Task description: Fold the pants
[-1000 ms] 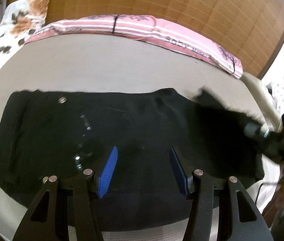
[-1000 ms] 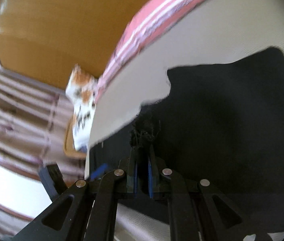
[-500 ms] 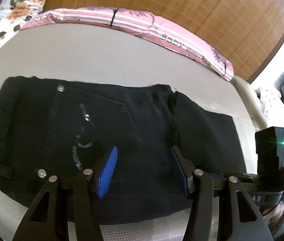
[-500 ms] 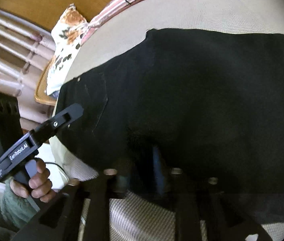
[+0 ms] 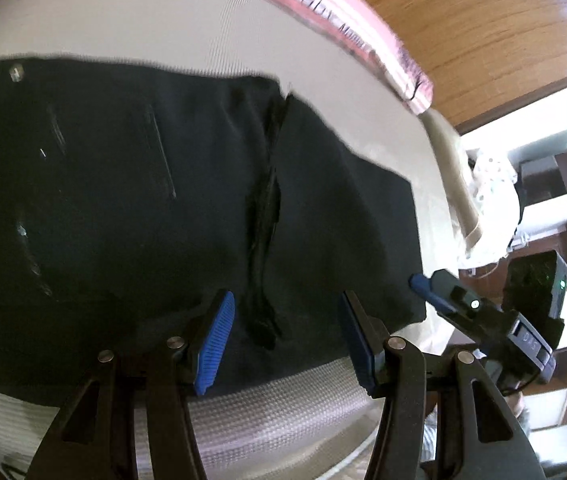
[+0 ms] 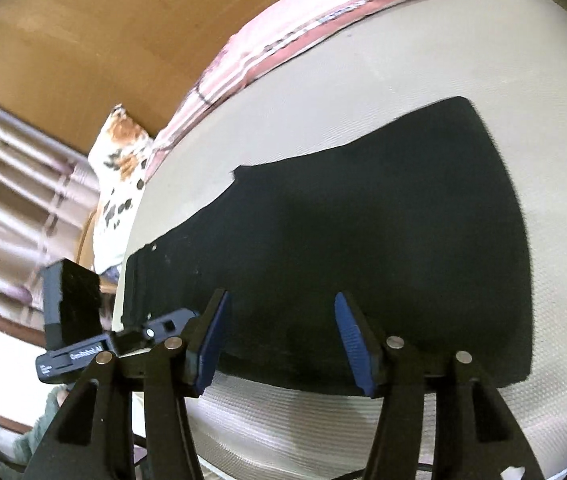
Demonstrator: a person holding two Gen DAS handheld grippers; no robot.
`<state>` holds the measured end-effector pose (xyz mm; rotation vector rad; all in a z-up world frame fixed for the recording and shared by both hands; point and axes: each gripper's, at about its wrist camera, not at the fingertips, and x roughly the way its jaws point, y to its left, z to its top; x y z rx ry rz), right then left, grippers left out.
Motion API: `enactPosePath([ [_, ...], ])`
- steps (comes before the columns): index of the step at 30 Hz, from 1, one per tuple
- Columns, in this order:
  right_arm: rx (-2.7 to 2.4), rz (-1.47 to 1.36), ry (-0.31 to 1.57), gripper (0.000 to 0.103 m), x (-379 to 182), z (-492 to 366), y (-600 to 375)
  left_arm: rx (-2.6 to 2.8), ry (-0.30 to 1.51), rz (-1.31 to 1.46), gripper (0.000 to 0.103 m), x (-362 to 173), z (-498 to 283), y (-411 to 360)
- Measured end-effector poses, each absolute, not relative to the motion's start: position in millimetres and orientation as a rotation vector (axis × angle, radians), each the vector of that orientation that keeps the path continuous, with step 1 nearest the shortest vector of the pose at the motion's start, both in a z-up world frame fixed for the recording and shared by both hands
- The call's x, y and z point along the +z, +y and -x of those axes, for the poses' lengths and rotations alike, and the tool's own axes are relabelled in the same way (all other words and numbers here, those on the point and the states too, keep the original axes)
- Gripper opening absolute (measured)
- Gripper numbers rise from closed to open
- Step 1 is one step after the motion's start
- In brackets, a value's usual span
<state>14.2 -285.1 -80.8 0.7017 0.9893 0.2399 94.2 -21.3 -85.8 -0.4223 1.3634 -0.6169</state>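
The black pants (image 5: 131, 200) lie flat on the beige mattress (image 5: 171, 28), folded over, a frayed hem edge (image 5: 265, 216) running straight ahead of the left gripper (image 5: 283, 336). That gripper stands wide open, holding nothing, above the cloth's near edge. The right gripper (image 6: 279, 340) is likewise spread wide and empty, pants (image 6: 363, 240) just ahead. Beyond them lies a pink striped pillow (image 6: 283, 48).
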Motion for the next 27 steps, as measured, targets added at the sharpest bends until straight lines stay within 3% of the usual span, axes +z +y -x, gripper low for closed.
enactPosePath([
  [2,0.223,-0.724,0.981,0.052,-83,-10,-294,-0.604,1.4,0.406,0.054,-92,-94,-27],
  [5,0.217,-0.741,0.975,0.052,-86,-10,-295,-0.597,1.459,0.411,0.038,-104,-94,-34],
  [10,0.213,-0.768,0.974,0.052,-92,-8,-304,-0.586,1.473,0.439,0.031,-109,-93,-35],
  [13,0.197,-0.776,0.979,0.052,-94,-10,-304,-0.602,1.488,0.436,0.014,-112,-89,-41],
  [15,0.187,-0.778,0.981,0.052,-95,-9,-307,-0.596,1.471,0.427,0.009,-109,-88,-44],
  [23,0.095,-0.68,1.011,0.052,-90,-2,-317,-0.598,1.353,0.429,0.007,-81,-74,-32],
  [27,0.064,-0.646,1.045,0.051,-100,4,-324,-0.563,1.384,0.408,0.007,-96,-76,-32],
])
